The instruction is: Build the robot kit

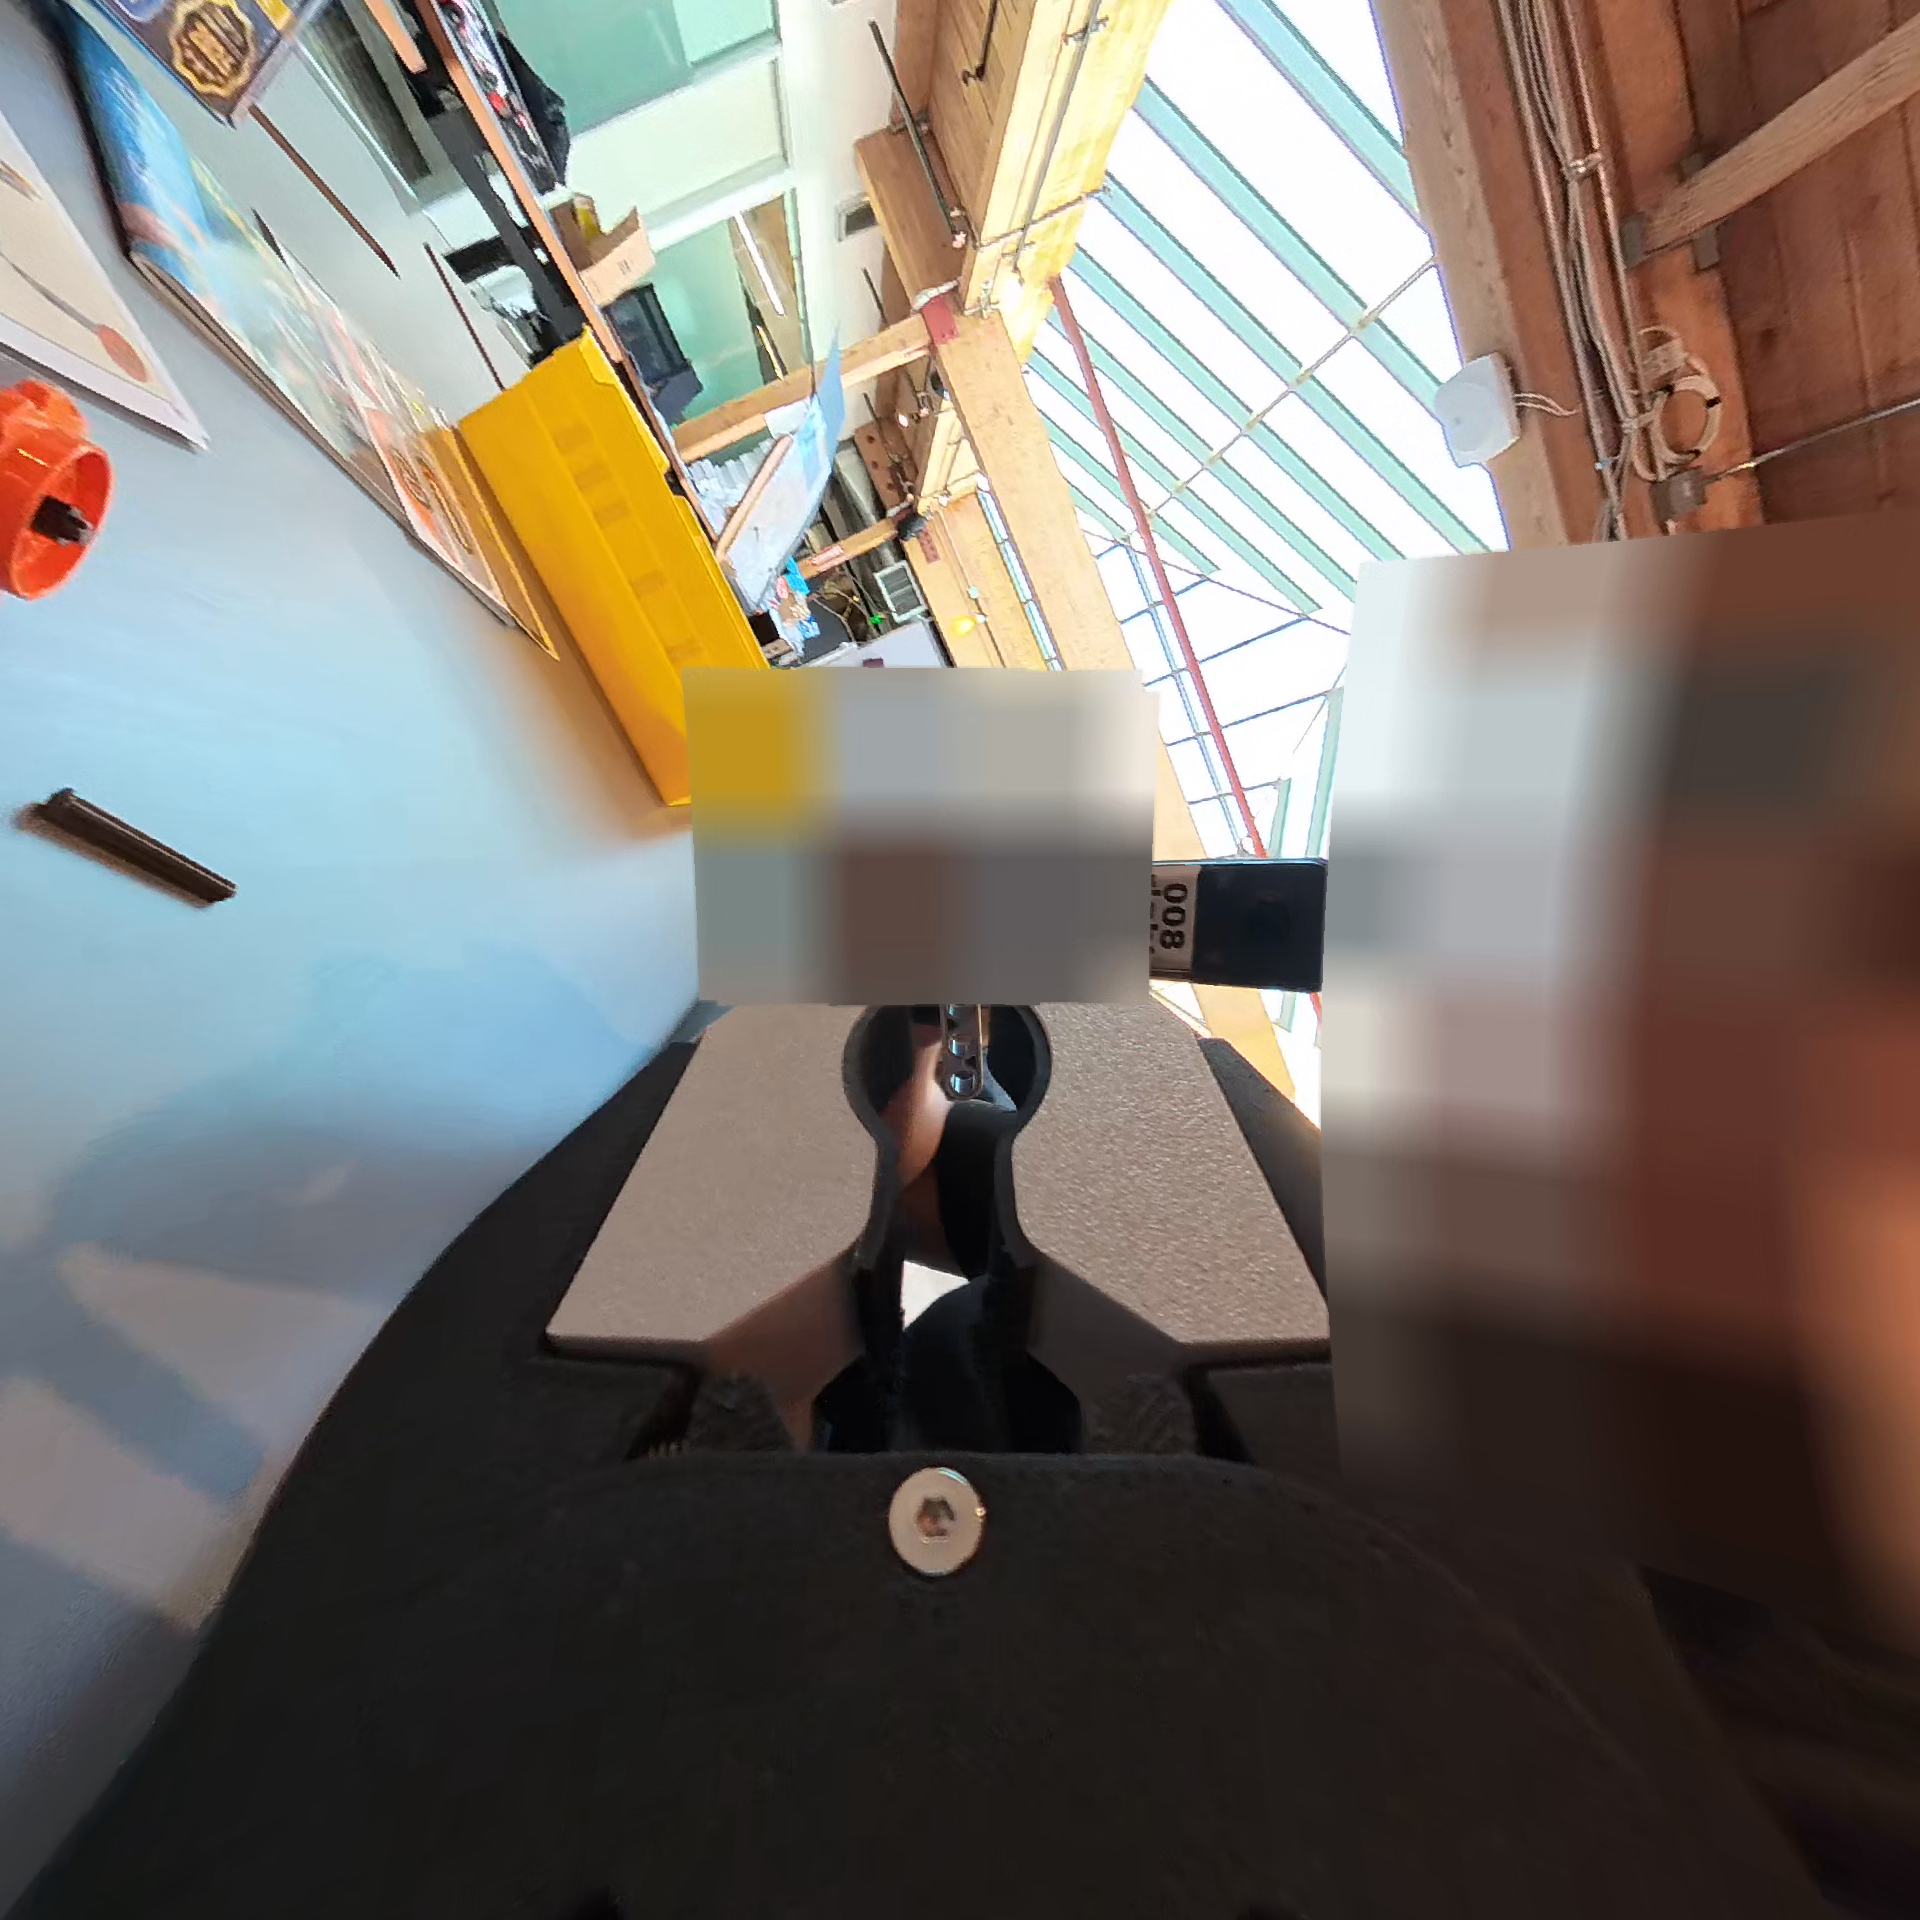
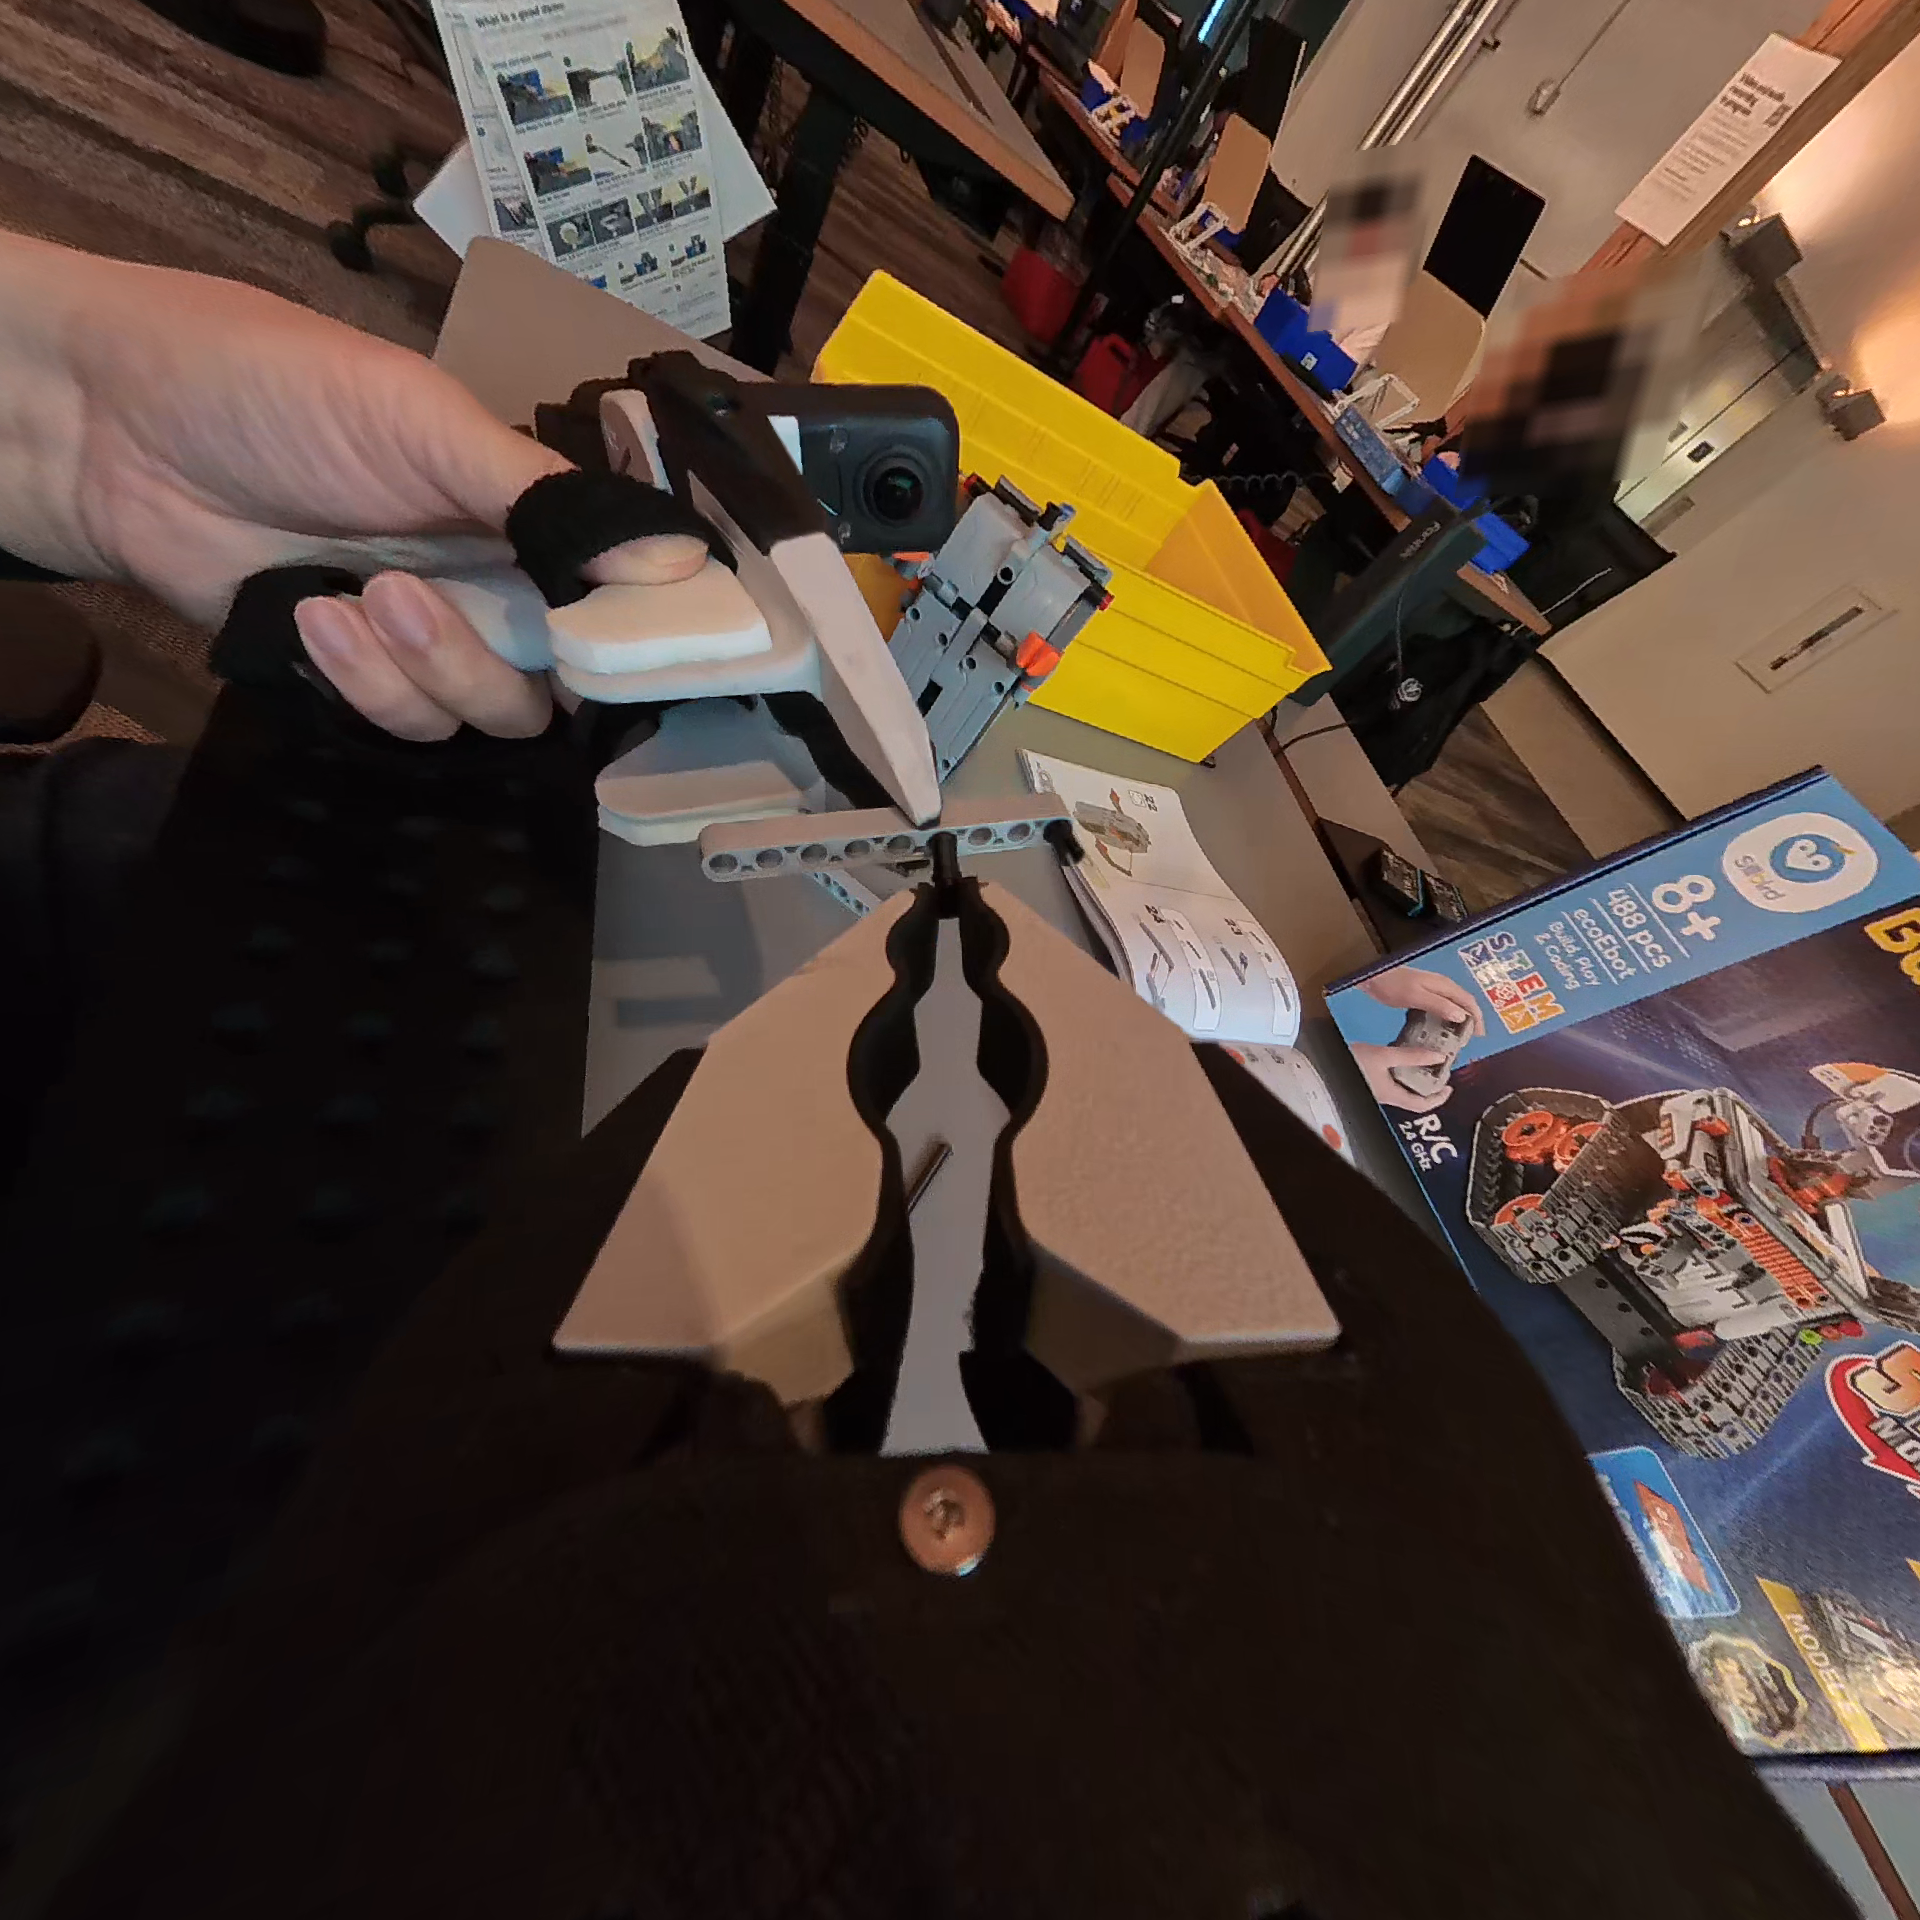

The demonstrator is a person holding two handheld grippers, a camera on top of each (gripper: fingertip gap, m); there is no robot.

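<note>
In the right wrist view, my right gripper (image 2: 948, 902) is shut on a small black pin (image 2: 945, 864). The pin's tip is at a hole of a long grey perforated beam (image 2: 821, 854). My left gripper (image 2: 920, 816), held by a hand (image 2: 260, 468), pinches that beam from above and holds it over the table. In the left wrist view, my left gripper (image 1: 961, 1023) is closed around the end of the grey beam (image 1: 961, 1055). Its fingertips are hidden behind a blurred patch.
A grey brick assembly (image 2: 987, 613) and a yellow bin (image 2: 1122, 561) stand behind the beam. An open instruction booklet (image 2: 1174, 914) and the kit's blue box (image 2: 1662, 1195) lie to the right. An orange wheel part (image 1: 47, 488) and a black axle (image 1: 130, 847) lie on the table (image 1: 312, 779). My left and right fingertips are right by each other.
</note>
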